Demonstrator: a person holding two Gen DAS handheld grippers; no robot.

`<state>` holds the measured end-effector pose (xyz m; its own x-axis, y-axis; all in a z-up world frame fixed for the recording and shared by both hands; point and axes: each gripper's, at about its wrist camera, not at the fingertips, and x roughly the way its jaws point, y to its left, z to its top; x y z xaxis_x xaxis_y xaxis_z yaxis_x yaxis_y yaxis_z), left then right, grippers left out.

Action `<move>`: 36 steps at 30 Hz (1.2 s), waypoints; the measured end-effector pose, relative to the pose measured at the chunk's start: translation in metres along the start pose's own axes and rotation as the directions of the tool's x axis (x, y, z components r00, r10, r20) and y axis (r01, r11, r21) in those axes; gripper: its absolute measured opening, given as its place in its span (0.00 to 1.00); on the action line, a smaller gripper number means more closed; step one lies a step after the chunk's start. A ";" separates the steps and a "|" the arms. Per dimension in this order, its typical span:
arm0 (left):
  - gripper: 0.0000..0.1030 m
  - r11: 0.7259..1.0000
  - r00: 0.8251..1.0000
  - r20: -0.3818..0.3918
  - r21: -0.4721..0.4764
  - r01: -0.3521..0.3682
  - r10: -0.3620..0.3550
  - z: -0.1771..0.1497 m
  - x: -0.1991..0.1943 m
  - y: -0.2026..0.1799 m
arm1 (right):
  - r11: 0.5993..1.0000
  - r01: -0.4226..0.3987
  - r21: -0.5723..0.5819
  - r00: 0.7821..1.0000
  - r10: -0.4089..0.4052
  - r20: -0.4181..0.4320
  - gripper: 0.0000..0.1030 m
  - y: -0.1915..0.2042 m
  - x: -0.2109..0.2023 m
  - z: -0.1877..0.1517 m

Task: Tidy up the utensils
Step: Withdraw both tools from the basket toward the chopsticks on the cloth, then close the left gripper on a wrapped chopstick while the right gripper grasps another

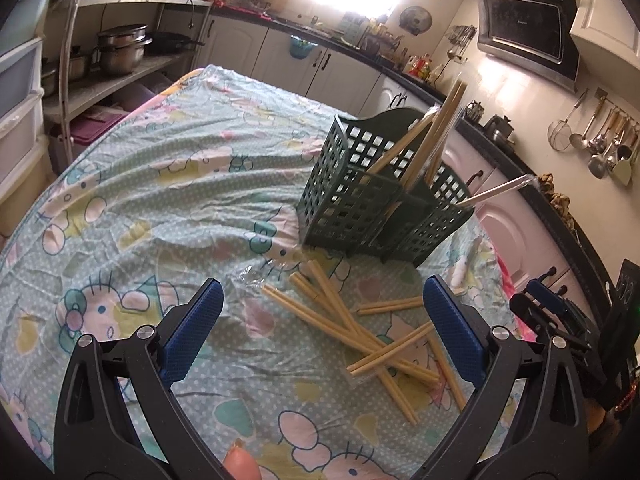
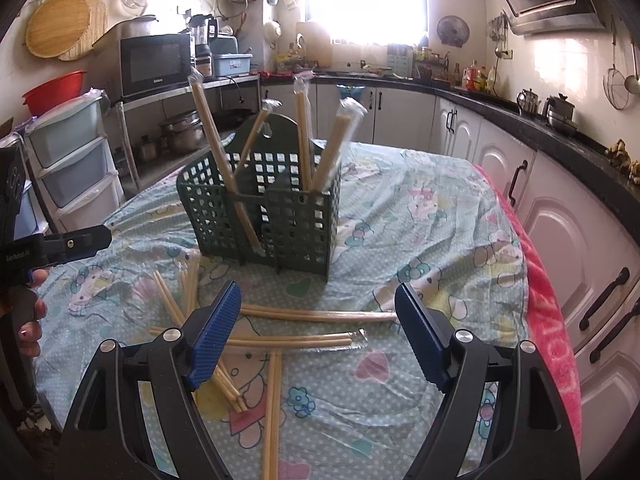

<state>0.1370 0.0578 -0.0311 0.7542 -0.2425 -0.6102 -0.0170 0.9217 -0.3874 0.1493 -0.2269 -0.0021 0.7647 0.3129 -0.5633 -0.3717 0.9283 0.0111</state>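
A dark green slotted utensil basket point(image 1: 360, 200) point(image 2: 264, 208) stands on the table with several wrapped chopstick pairs point(image 2: 218, 148) leaning in it. More wrapped chopstick pairs point(image 1: 360, 332) point(image 2: 316, 316) lie scattered on the cloth in front of it. My left gripper point(image 1: 320, 308) hovers open above the pile, nothing between its blue pads. My right gripper point(image 2: 318, 304) is open too, just above one loose pair lying crosswise, empty. The right gripper shows at the right edge of the left wrist view point(image 1: 560, 312), and the left gripper at the left edge of the right wrist view point(image 2: 76, 246).
A patterned cartoon tablecloth point(image 1: 160, 200) covers the table; a pink towel point(image 2: 552, 340) hangs along its right edge. White cabinets with a dark counter point(image 2: 560, 184) run close behind. A shelf with pots point(image 1: 120, 48) and plastic drawers point(image 2: 76, 168) stand on the left.
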 end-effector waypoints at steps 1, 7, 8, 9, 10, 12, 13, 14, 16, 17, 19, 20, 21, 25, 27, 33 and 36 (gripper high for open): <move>0.90 1.000 1.000 -0.005 0.001 -0.003 0.003 -0.001 0.002 0.001 | 1.000 0.000 0.006 1.000 0.000 -0.009 0.74 -0.002 0.002 -0.001; 0.90 1.000 0.999 -0.045 -0.009 -0.021 0.021 -0.008 0.016 0.009 | 0.999 0.000 0.037 0.998 0.002 -0.056 0.74 -0.012 0.016 -0.010; 0.90 1.000 0.998 -0.052 -0.010 -0.021 0.021 -0.009 0.018 0.010 | 0.999 -0.002 0.043 0.998 0.004 -0.066 0.74 -0.014 0.019 -0.011; 0.90 1.000 0.998 -0.058 -0.011 -0.022 0.021 -0.010 0.020 0.011 | 0.999 -0.004 0.051 0.997 0.008 -0.079 0.72 -0.017 0.023 -0.013; 0.90 1.000 0.997 -0.067 -0.011 -0.024 0.023 -0.011 0.023 0.013 | 0.998 -0.005 0.056 0.996 0.010 -0.091 0.70 -0.019 0.026 -0.015; 0.90 1.000 0.997 -0.079 -0.013 -0.027 0.026 -0.012 0.027 0.015 | 0.998 -0.010 0.063 0.993 0.017 -0.114 0.67 -0.022 0.033 -0.018; 0.90 1.000 0.996 -0.084 -0.014 -0.028 0.026 -0.013 0.029 0.015 | 0.998 -0.011 0.065 0.992 0.019 -0.123 0.65 -0.023 0.037 -0.019; 0.90 1.000 0.996 -0.089 -0.016 -0.027 0.025 -0.013 0.032 0.016 | 0.998 -0.012 0.069 0.991 0.022 -0.136 0.63 -0.025 0.041 -0.020; 0.90 0.999 0.994 -0.102 -0.024 -0.026 0.023 -0.014 0.037 0.019 | 0.997 -0.016 0.076 0.988 0.028 -0.154 0.60 -0.028 0.047 -0.023; 0.90 0.999 0.994 -0.106 -0.028 -0.025 0.022 -0.013 0.039 0.020 | 0.997 -0.017 0.079 0.986 0.030 -0.162 0.59 -0.029 0.050 -0.023; 0.90 0.999 0.993 -0.114 -0.042 -0.018 0.013 -0.012 0.043 0.023 | 0.997 -0.017 0.081 0.984 0.032 -0.176 0.58 -0.030 0.056 -0.025; 0.90 0.999 0.993 -0.118 -0.048 -0.020 0.014 -0.012 0.045 0.025 | 0.997 -0.015 0.082 0.983 0.030 -0.182 0.58 -0.031 0.059 -0.025; 0.89 0.998 0.993 -0.121 -0.054 -0.021 0.015 -0.011 0.046 0.026 | 0.996 -0.014 0.083 0.982 0.029 -0.187 0.57 -0.031 0.062 -0.026; 0.83 0.995 0.991 -0.133 -0.098 -0.024 0.011 -0.007 0.053 0.037 | 0.995 -0.017 0.096 0.978 0.037 -0.208 0.53 -0.034 0.072 -0.028; 0.79 0.992 0.990 -0.141 -0.122 -0.026 0.008 -0.006 0.056 0.043 | 0.994 -0.021 0.105 0.975 0.043 -0.218 0.51 -0.036 0.076 -0.029; 0.59 0.987 0.987 -0.161 -0.157 -0.023 -0.003 -0.002 0.064 0.051 | 0.988 -0.041 0.147 0.965 0.077 -0.251 0.44 -0.040 0.088 -0.035; 0.51 0.989 0.986 -0.169 -0.147 -0.014 -0.011 -0.001 0.068 0.047 | 0.983 -0.054 0.175 0.961 0.098 -0.257 0.42 -0.043 0.092 -0.039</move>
<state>0.1874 0.0842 -0.0912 0.6324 -0.3001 -0.7141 -0.1244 0.8706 -0.4760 0.2155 -0.2459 -0.0863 0.5637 0.3403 -0.7526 -0.3144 0.9310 0.1855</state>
